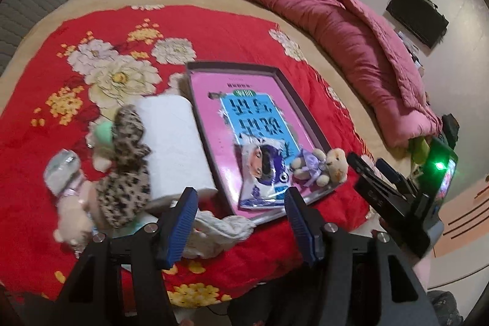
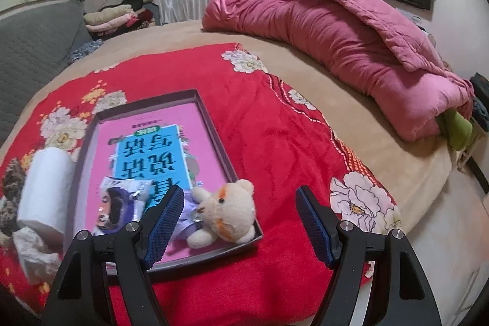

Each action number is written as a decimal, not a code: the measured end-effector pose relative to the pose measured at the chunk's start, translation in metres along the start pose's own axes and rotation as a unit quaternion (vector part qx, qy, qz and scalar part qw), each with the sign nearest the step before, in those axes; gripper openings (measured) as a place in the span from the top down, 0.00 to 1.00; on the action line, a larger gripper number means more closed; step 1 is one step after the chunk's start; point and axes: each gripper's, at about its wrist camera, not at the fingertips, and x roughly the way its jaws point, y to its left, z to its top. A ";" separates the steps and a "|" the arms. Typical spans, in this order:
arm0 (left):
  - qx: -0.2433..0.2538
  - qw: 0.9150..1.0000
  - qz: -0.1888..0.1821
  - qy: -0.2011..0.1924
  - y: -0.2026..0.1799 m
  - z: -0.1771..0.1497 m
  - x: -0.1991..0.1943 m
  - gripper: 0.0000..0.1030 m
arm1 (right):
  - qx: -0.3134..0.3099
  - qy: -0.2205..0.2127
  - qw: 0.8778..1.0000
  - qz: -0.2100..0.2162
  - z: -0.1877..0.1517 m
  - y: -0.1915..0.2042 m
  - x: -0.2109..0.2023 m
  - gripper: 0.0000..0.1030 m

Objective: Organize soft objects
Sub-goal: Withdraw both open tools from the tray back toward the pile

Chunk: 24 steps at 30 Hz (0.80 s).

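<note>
In the left wrist view our left gripper (image 1: 241, 208) fills the bottom of the frame, angled down at the bed, its blue fingers (image 1: 183, 222) spread apart with nothing between them; only a white knit cloth (image 1: 220, 226) shows in the gap, lying on the red blanket (image 1: 214, 29) below. Just above the left finger lies a white paper roll (image 1: 174, 142), and left of it a leopard-print cloth (image 1: 125, 167), a green soft piece (image 1: 102, 135) and a pale plush toy (image 1: 71, 214), blurred, at lower left. Centre frame holds the tray (image 1: 305, 112), with a blue book (image 1: 256, 127) and a printed packet (image 1: 262, 176) on its pink floor, and a small bear (image 1: 324, 167) in its lower right corner. At right edge our right gripper (image 1: 376, 173) appears as a black frame. In the right wrist view the right gripper (image 2: 241, 219) also tilts downward, jaws wide and empty; the bear (image 2: 226, 213) lies in the tray (image 2: 214, 124) just beside the left finger (image 2: 162, 222), not gripped. A pink quilt (image 2: 351, 45) is heaped at upper right on the beige bed (image 2: 305, 75), well apart from the tray.
</note>
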 end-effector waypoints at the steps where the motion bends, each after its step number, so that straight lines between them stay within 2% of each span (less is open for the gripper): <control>1: 0.000 1.000 0.002 -0.005 0.002 0.000 -0.003 0.43 | -0.003 -0.005 1.000 0.006 0.002 0.003 -0.007 0.26; 7: -0.015 0.999 0.011 -0.035 0.023 0.003 -0.028 0.38 | -0.026 -0.052 0.998 0.035 0.017 0.024 -0.050 0.26; 13: -0.052 0.995 0.034 -0.073 0.064 0.007 -0.060 0.38 | -0.041 -0.085 0.993 0.074 0.029 0.047 -0.084 0.26; 16: -0.054 0.991 0.072 -0.094 0.081 0.006 -0.075 0.38 | -0.057 -0.091 0.990 0.093 0.028 0.063 -0.094 0.25; 21: -0.041 0.985 0.135 -0.100 0.092 0.001 -0.085 0.38 | -0.077 -0.087 0.985 0.127 0.022 0.089 -0.105 0.25; 24: -0.034 0.981 0.158 -0.104 0.093 -0.002 -0.088 0.38 | -0.088 -0.082 0.982 0.144 0.016 0.103 -0.110 0.25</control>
